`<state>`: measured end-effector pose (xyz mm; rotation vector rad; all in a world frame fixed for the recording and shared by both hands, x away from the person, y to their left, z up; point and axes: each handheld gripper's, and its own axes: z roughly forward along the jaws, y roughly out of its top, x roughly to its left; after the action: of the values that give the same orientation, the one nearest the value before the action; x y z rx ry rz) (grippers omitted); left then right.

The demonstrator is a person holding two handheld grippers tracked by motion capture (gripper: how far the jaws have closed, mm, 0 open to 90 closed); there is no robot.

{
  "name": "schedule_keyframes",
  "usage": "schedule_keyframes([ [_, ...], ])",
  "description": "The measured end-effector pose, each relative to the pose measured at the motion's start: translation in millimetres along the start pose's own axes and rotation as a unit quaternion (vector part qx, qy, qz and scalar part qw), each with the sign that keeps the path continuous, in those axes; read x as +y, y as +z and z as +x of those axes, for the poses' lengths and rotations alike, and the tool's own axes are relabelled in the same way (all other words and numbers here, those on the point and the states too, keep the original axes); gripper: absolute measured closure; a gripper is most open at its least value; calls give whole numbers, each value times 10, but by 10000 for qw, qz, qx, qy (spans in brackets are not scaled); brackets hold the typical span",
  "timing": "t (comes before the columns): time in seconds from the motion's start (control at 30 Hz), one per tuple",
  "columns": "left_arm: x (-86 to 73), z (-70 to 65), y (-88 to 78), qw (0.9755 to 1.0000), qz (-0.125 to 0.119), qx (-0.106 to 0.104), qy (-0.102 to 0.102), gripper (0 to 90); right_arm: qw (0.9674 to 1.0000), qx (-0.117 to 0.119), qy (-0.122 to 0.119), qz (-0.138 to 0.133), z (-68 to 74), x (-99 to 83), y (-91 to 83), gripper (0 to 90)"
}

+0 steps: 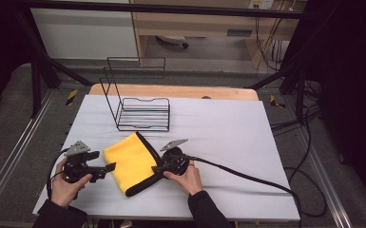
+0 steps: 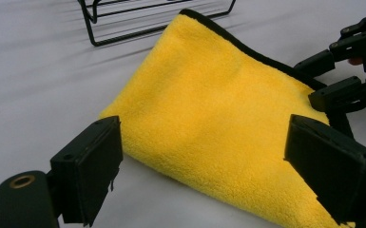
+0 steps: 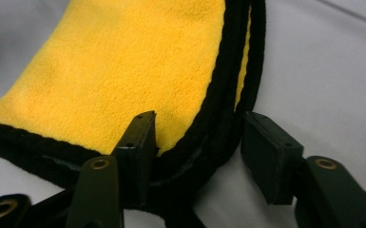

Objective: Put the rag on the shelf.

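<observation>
Grippers, two. Right gripper: jaws partly apart, astride the cloth's black-bound edge; one pad lies on the yellow pile, the other stands clear on the table side, not pressing. Left gripper: jaws wide, nothing between them, facing the cloth's plain side from just beside it.

Cloth, one: yellow, fleecy, folded double, black binding along two edges, lying flat near the table's front between the two grippers.

Wire rack, one: black, empty, standing behind the cloth, apart from it.

Table, one: white top, wooden strip at its far edge.

Cables, two, one trailing from each gripper; the right one crosses the table.
</observation>
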<state>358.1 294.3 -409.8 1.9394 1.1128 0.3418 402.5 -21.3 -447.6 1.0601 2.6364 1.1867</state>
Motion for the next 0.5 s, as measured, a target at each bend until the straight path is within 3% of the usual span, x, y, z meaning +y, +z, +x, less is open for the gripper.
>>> schedule_keyframes([
  [0.07,-3,19,-4,10000,-8,30,-30,126,9999,84,39,46,14,-6,-6,562],
  [0.27,-16,74,-19,9998,-57,108,-159,126,9998,108,146,125,39,-19,-21,643],
  [0.33,-25,97,-18,9997,-64,140,-204,127,9995,150,219,179,55,-12,-51,734],
  [0.5,-42,142,-25,9993,-74,209,-284,127,9991,147,354,168,85,-15,-81,770],
])
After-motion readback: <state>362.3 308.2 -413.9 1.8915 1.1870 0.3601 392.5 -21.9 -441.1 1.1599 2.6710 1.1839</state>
